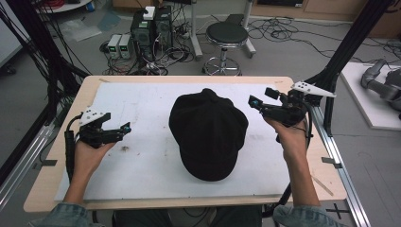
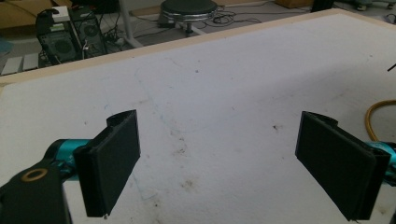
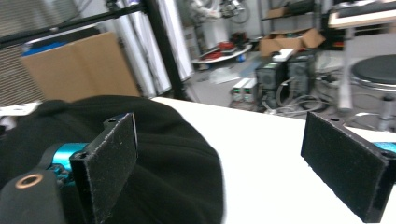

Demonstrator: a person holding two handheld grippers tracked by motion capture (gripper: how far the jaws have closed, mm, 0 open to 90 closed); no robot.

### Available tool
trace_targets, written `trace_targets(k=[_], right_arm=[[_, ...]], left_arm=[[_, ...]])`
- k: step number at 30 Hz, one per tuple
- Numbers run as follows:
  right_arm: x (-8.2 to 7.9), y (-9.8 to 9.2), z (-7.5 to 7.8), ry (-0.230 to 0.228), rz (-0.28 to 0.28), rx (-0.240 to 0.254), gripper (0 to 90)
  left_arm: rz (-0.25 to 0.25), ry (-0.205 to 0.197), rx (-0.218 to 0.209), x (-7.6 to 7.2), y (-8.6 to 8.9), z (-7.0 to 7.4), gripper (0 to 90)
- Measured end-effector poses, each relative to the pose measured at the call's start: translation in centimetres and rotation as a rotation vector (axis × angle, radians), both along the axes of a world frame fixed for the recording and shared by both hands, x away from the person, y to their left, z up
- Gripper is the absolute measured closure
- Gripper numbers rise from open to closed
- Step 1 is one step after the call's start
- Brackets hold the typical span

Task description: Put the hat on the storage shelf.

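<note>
High view: one black cap (image 1: pixel 208 135) lies mid-bench on white mat (image 1: pixel 142 165), brim toward person. Two grippers: left gripper (image 1: pixel 124 128) held over mat's left part, well apart from cap; right gripper (image 1: pixel 254 102) just beside cap's right edge. One stool (image 1: pixel 227 35), two computer towers (image 1: pixel 151 26) on floor beyond bench.

Left gripper view: jaws spread wide over bare stained mat, nothing between.

Right gripper view: jaws spread; cap (image 3: pixel 177 154) bulks behind left jaw, not pinched.

Our cluttered workshop floor behind the table.
We see a round black-seated chrome stool (image 1: pixel 227 35), black computer towers (image 1: pixel 152 26) and tangled cables (image 1: pixel 288 33) on grey floor.
</note>
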State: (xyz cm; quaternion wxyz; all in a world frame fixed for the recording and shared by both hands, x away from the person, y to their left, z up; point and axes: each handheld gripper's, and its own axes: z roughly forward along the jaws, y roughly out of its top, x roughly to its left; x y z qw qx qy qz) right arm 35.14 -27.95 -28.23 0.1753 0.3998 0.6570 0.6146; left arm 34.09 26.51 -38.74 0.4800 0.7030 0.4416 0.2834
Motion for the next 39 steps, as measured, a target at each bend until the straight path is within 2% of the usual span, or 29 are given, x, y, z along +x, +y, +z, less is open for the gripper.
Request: trace_targets(k=[6,8,12,18,20,28,31,33,34,37,39], right_arm=[[-0.2,-1.3,-1.2,0.003,-0.096,-0.034,10.9],[-0.3,-1.7,-1.7,0.017,-0.13,-0.053,10.9],[-0.2,-2.3,-2.6,0.037,-0.177,-0.077,10.9],[-0.2,-3.0,-3.5,0.056,-0.229,-0.08,10.9],[-0.2,-3.2,-3.7,0.062,-0.247,-0.101,10.9],[0.0,-3.8,-5.3,0.089,-0.276,-0.12,10.9],[0.1,-3.9,-5.7,0.107,-0.314,-0.168,10.9],[0.1,-4.0,-6.3,0.092,-0.31,-0.146,10.9],[0.2,-4.0,-6.6,0.099,-0.314,-0.142,10.9],[0.5,-4.1,-7.9,0.132,-0.319,-0.17,10.9],[0.6,-4.3,-8.8,0.133,-0.315,-0.169,10.9]], left_arm=[[-0.003,-0.002,0.007,0.0,0.0,0.0,14.3],[-0.001,-0.002,0.001,0.0,0.0,0.0,14.3],[-0.001,-0.002,0.002,0.0,0.0,0.0,14.3],[0.006,-0.005,0.007,0.0,0.0,0.0,14.4],[0.006,-0.005,0.008,0.0,0.0,0.0,14.3],[0.006,-0.005,0.01,0.0,0.0,0.0,14.3],[0.005,-0.005,0.014,0.0,-0.1,0.0,14.3],[0.007,-0.007,0.013,0.1,-0.1,0.0,14.4],[0.008,-0.008,0.012,0.1,-0.1,0.0,14.3],[0.009,-0.01,0.014,0.1,-0.1,-0.1,14.3],[0.011,-0.01,0.018,0.1,-0.1,-0.1,14.3]])
